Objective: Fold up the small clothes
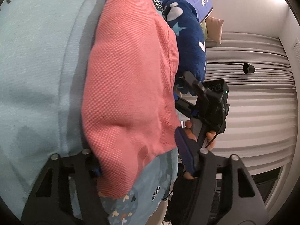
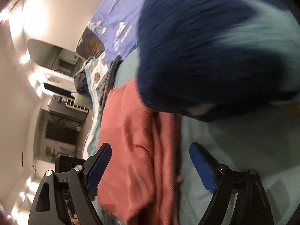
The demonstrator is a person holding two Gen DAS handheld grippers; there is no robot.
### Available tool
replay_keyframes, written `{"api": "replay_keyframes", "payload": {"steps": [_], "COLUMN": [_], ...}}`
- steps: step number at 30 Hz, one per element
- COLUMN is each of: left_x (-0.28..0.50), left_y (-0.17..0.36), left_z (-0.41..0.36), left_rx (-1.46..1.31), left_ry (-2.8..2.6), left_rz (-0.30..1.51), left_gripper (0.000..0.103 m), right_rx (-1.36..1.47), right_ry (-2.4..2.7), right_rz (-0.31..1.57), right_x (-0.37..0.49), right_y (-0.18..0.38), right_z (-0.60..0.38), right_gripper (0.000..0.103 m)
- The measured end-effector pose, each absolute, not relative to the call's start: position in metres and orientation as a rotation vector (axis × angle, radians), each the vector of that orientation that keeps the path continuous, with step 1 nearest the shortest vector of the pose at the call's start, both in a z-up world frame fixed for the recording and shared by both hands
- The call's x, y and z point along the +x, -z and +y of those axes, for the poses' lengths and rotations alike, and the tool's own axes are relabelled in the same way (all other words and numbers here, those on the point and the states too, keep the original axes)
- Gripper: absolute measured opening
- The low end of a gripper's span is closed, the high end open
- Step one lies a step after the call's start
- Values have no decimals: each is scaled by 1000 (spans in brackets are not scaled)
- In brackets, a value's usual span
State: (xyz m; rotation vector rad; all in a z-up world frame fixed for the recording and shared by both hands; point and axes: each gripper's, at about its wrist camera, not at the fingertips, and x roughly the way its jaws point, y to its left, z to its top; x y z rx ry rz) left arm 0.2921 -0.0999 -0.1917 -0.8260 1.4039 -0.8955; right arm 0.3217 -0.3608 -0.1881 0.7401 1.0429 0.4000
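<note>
Landmark: the pink knit garment point(image 1: 129, 86). In the left wrist view it is lying with its long axis running from the bottom of the frame toward the top, the narrower end pointing up and away from the camera. It is resting on a pale blue-green garment point(image 1: 37, 71) that is filling the area to its left.

Left gripper point(image 1: 144, 161): fingers are standing wide apart. The pink garment's near edge is lying between them, covering the left finger's pad. The right finger pad point(image 1: 184, 153) is sitting clear of the cloth at the pink garment's right edge. No pinch on the fabric visible.

A dark blue fleece piece point(image 1: 187, 43) with white and light blue shapes is lying just right of the pink garment's upper half, touching it. A patterned light blue cloth point(image 1: 155, 180) is showing under the pink garment's lower edge.

Right gripper point(image 2: 150, 166): fingers are spread wide, straddling the pink garment point(image 2: 138, 150), which is running lengthwise up between them. The left pad point(image 2: 97, 168) is touching its left edge; the right pad point(image 2: 202, 168) is over the pale blue-green garment point(image 2: 234, 146), apart from the pink. Nothing is being clamped. The blue fleece point(image 2: 187, 56) is blurred, overlapping the pink garment's far end.

In the left wrist view the right gripper point(image 1: 189, 78) is appearing to the right of the pink garment, with a hand point(image 1: 196, 136) on its handle.
</note>
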Motion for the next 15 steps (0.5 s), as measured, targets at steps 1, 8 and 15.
{"api": "replay_keyframes", "payload": {"steps": [1,8,15], "left_x": [292,284,277], "left_y": [192,188,188], "left_z": [-100,-109,-112], "left_rx": [-822,-693,-620], "left_ry": [898,864,869], "left_rz": [1401,1349,1284], "left_gripper": [64,41,17], "right_rx": [710,642,577], "right_ry": [-396,-315,-292], "right_rz": [1057,1031,1026], "right_x": [327,337,328], "right_y": [189,186,181], "right_z": [-350,-321,-315], "right_gripper": [87,68,26]}}
